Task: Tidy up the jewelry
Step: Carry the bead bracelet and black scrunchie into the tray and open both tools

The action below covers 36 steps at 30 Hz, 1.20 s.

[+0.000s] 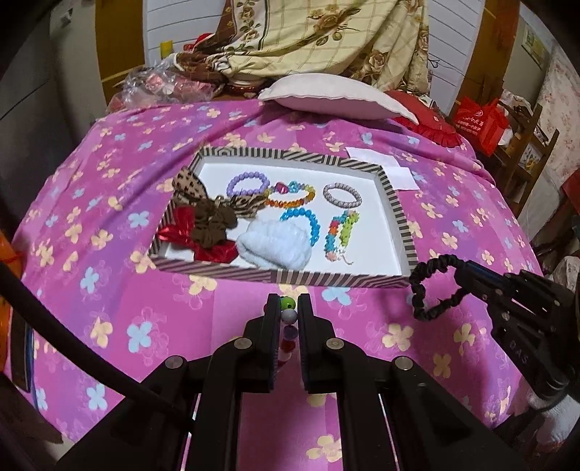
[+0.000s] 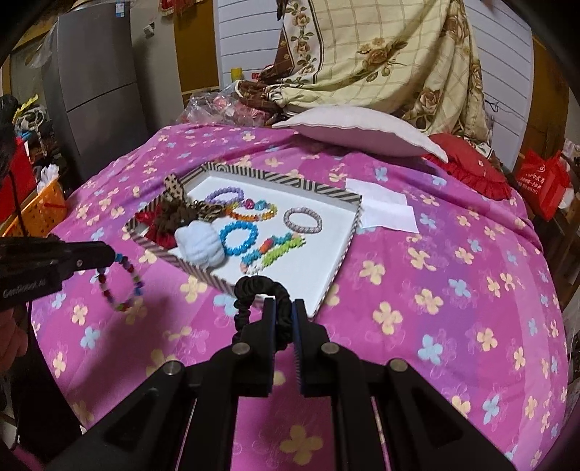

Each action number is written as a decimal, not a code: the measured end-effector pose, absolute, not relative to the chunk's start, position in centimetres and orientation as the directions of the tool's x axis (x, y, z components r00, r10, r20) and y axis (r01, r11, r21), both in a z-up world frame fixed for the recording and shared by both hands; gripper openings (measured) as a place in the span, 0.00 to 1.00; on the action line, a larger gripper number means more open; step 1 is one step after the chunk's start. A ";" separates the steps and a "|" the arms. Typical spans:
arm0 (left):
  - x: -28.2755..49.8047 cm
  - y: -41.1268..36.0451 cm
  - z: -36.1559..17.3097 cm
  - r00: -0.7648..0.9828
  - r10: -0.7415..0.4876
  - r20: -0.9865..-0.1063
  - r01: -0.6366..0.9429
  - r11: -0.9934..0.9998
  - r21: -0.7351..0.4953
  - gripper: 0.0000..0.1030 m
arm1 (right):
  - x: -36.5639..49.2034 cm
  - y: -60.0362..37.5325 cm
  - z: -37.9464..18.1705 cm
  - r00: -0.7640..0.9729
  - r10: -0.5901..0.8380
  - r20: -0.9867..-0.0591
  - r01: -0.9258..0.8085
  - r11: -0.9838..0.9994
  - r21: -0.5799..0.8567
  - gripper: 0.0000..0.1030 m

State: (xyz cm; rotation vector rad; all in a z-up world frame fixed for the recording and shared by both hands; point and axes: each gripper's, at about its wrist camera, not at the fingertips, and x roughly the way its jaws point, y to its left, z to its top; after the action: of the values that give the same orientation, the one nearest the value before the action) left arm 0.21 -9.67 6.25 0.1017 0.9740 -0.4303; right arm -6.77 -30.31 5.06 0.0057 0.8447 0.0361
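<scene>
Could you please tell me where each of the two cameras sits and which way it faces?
Left wrist: on the left gripper, facing the striped tray across the pink bedspread; its fingers pinch a multicoloured bead bracelet.
Right wrist: on the right gripper, facing likewise, pinching a black fabric scrunchie.
Both show the tray and the other gripper.

A: Surface? 
B: Bed under a magenta sheet [image 1: 119, 203] printed with pale flowers. A white pillow [image 1: 337, 96] and a red frilled cushion [image 2: 471, 170] lie at its far end.

A: Behind it? 
B: White panelled wall [image 2: 246, 40], with a cream floral quilt [image 1: 326, 32] draped in front of it.

A: Sides? 
B: Grey refrigerator [image 2: 94, 79] at left, orange basket [image 2: 40, 210] near it. Red bag [image 1: 482, 123] on a wooden shelf [image 1: 525, 152] at right.

A: Light? 
B: Indoor, dim, source unclear.
</scene>
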 end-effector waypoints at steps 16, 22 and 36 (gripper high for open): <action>3.7 -19.1 6.8 0.481 -0.327 -0.813 0.454 0.887 -0.088 0.29 | 0.7 -35.9 4.9 0.658 0.015 -0.753 0.044 0.997 0.059 0.08; 5.9 -22.2 4.4 0.388 -0.412 -0.824 0.442 0.868 -0.226 0.29 | 3.3 -37.2 3.4 0.636 0.036 -0.771 0.057 0.994 0.093 0.08; 7.7 -20.6 -3.0 0.287 -0.326 -0.901 0.356 0.909 -0.216 0.29 | 9.4 -35.2 -2.7 0.513 0.010 -0.858 0.000 1.000 0.011 0.08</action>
State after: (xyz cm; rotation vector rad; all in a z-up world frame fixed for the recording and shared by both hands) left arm 7.66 -20.63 -2.98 0.0281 1.1959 -0.4557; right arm 9.43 -35.20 -2.68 0.0101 1.0318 0.0062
